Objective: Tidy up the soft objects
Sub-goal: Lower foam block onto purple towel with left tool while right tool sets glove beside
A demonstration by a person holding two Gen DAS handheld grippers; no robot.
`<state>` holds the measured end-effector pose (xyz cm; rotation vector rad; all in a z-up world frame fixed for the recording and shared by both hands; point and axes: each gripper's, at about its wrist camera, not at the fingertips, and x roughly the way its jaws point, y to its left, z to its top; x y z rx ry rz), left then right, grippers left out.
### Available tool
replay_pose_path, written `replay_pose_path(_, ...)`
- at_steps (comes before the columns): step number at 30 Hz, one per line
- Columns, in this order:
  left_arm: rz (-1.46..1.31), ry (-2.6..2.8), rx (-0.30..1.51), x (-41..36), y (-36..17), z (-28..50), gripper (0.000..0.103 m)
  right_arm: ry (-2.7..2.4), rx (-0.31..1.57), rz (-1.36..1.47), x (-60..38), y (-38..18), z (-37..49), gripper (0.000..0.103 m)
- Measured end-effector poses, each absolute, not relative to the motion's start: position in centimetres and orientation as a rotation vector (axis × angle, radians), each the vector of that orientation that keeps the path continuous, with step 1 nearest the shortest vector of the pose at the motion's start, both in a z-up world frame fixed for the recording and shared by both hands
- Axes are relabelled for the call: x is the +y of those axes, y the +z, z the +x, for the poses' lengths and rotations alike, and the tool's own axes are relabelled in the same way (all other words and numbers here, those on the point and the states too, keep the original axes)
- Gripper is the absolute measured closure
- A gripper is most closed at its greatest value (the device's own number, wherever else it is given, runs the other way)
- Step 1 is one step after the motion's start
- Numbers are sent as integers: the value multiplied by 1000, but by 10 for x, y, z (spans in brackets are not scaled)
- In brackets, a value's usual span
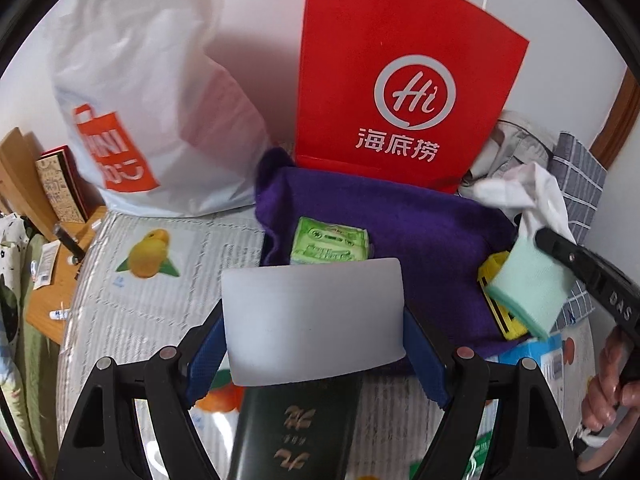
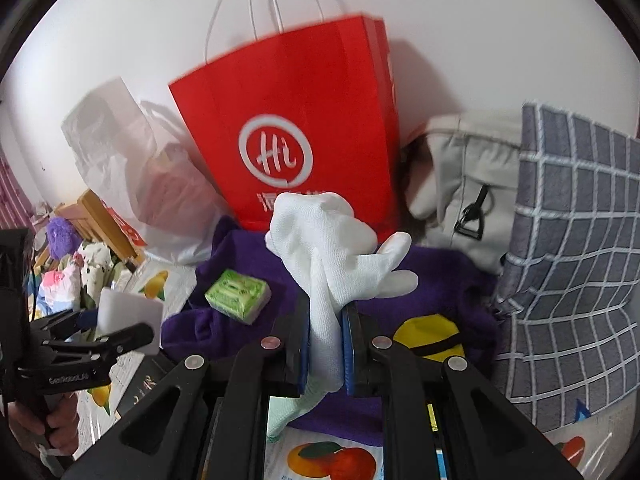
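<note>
My left gripper (image 1: 314,320) is shut on a white foam block (image 1: 312,316), held above the patterned surface; it also shows in the right wrist view (image 2: 128,320). My right gripper (image 2: 326,336) is shut on a white glove with a mint-green cuff (image 2: 332,256), held over a purple towel (image 2: 432,276). The glove also shows in the left wrist view (image 1: 528,276). A green tissue pack (image 1: 330,242) lies on the purple towel (image 1: 420,232), also seen in the right wrist view (image 2: 238,294).
A red paper bag (image 1: 404,72) and a white plastic bag (image 1: 148,92) stand at the back against the wall. A yellow toy (image 2: 430,338) lies on the towel. A grey checked cloth (image 2: 576,248) and beige garment (image 2: 464,172) are right. A dark box (image 1: 296,428) lies below.
</note>
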<state>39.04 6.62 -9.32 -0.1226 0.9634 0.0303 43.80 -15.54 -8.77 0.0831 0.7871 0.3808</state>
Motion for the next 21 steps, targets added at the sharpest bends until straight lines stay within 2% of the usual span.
replay_pose_path(21, -163, 5, 1088, 61, -149, 438, 21, 359, 929, 105, -157, -148, 486, 89)
